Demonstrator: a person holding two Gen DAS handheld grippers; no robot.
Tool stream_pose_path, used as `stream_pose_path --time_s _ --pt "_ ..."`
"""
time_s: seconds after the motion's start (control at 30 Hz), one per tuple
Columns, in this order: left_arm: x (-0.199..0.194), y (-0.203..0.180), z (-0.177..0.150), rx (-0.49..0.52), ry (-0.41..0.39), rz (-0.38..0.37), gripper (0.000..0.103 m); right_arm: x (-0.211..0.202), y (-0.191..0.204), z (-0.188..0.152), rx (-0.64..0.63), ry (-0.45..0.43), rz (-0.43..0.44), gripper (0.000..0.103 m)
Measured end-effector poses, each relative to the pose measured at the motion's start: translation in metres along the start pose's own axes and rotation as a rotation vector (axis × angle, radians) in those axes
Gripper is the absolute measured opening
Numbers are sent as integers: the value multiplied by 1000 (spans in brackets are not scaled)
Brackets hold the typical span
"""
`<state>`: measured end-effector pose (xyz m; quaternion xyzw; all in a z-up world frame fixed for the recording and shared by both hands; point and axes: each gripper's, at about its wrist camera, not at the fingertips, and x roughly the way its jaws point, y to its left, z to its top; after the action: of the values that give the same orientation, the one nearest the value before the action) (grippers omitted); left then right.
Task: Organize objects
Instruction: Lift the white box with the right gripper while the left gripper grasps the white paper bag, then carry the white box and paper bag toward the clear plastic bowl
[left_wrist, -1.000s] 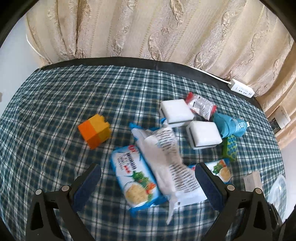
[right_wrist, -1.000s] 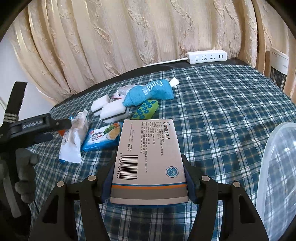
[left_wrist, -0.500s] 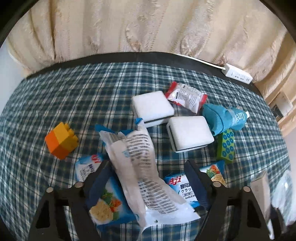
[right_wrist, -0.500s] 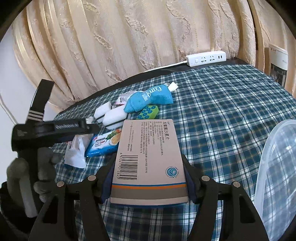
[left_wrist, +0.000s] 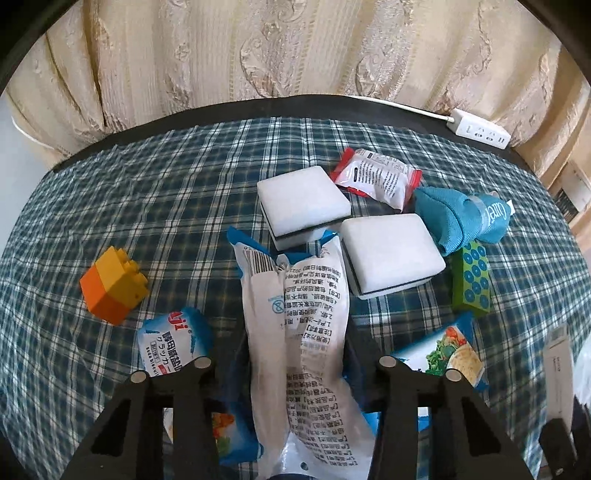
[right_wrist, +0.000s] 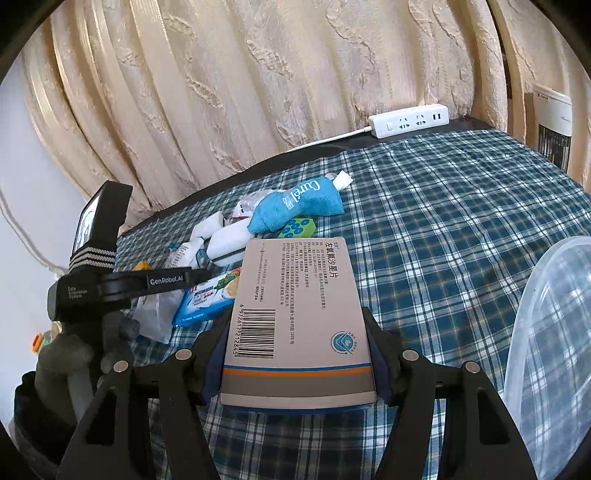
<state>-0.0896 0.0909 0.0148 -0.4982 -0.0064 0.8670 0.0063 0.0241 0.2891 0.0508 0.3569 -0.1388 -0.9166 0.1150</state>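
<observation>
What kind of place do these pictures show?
Probably a room in a home: a table under a blue checked cloth, heavy cream curtains behind it, and a white power strip at the table's far edge.

Two white sponges (left_wrist: 303, 204) (left_wrist: 391, 254), two blue cracker packs (left_wrist: 173, 341) (left_wrist: 448, 350), one white wrapper (left_wrist: 299, 332), one red-edged sachet (left_wrist: 376, 176), one orange-yellow block (left_wrist: 112, 286), one green block (left_wrist: 472, 282), one blue pouch (left_wrist: 461, 218), one box (right_wrist: 295, 314).

The right tool (right_wrist: 297, 354) clamps a grey medicine box (right_wrist: 295, 314) above the plaid-covered tabletop (right_wrist: 443, 206), a clear plastic container (right_wrist: 550, 332) to its right, snack packets (right_wrist: 207, 299) beyond.
</observation>
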Motion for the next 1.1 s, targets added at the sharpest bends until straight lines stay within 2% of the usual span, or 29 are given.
stream_pose_path --time_s 0.27,0.6,0.83,1.1 --pt "-11 3 -6 -6 -28 6 47 -2 0 1 4 -20 4 64" --pt "-48 4 -8 -14 -120 28 47 -10 -2 0 15 -67 0 64" --pt "-68 -14 -15 27 -151 -14 47 -29 -8 0 34 -106 -24 64" --pt "-77 -43 -24 89 -152 -58 47 -66 -33 -4 70 -143 -115 64"
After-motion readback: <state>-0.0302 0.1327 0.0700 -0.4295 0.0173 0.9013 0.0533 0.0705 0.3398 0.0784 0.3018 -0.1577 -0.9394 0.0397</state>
